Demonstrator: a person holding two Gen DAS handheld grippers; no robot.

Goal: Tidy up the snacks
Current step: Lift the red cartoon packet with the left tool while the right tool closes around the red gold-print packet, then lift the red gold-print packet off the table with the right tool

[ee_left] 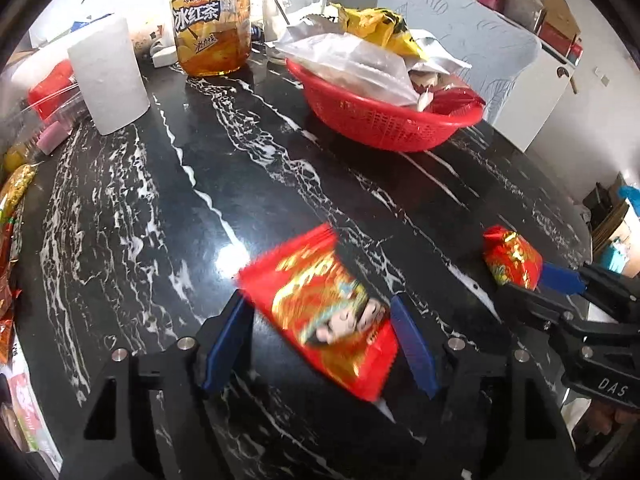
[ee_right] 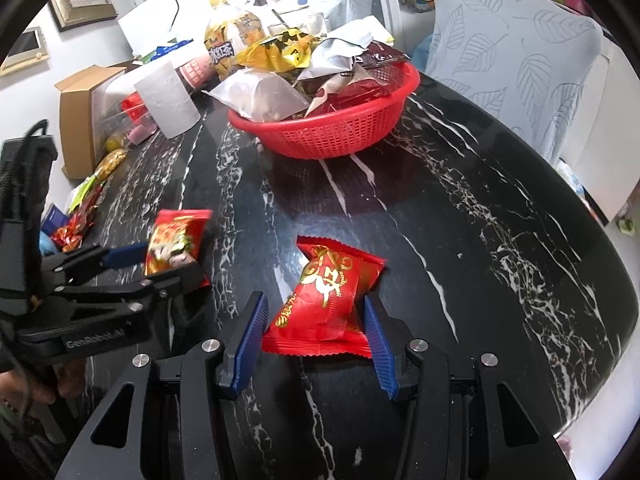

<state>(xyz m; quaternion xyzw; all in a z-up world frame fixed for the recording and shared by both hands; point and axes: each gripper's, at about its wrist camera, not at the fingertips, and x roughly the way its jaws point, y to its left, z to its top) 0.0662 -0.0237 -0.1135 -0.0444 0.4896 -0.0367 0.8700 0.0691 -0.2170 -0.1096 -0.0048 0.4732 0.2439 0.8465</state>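
A red snack packet with a cartoon figure [ee_left: 324, 312] shows blurred between the blue pads of my left gripper [ee_left: 318, 302], over the black marble table [ee_left: 160, 208]. The jaws stand apart and do not press it. In the right wrist view the same packet [ee_right: 176, 240] sits between that gripper's fingers [ee_right: 124, 256]. My right gripper [ee_right: 313, 300] is shut on a second red packet with gold lettering [ee_right: 328, 292], which is crumpled between the pads. The left wrist view has this packet [ee_left: 512, 256] at the right. A red mesh basket [ee_left: 384, 128] heaped with snack bags stands at the back.
An iced tea bottle [ee_left: 212, 24], a paper roll [ee_left: 108, 76] and a clear glass container [ee_left: 296, 4] stand behind. Loose snacks [ee_left: 16, 188] lie along the left edge by a cardboard box [ee_right: 76, 120]. A chair with a leaf-patterned cover [ee_right: 520, 52] is at the far right.
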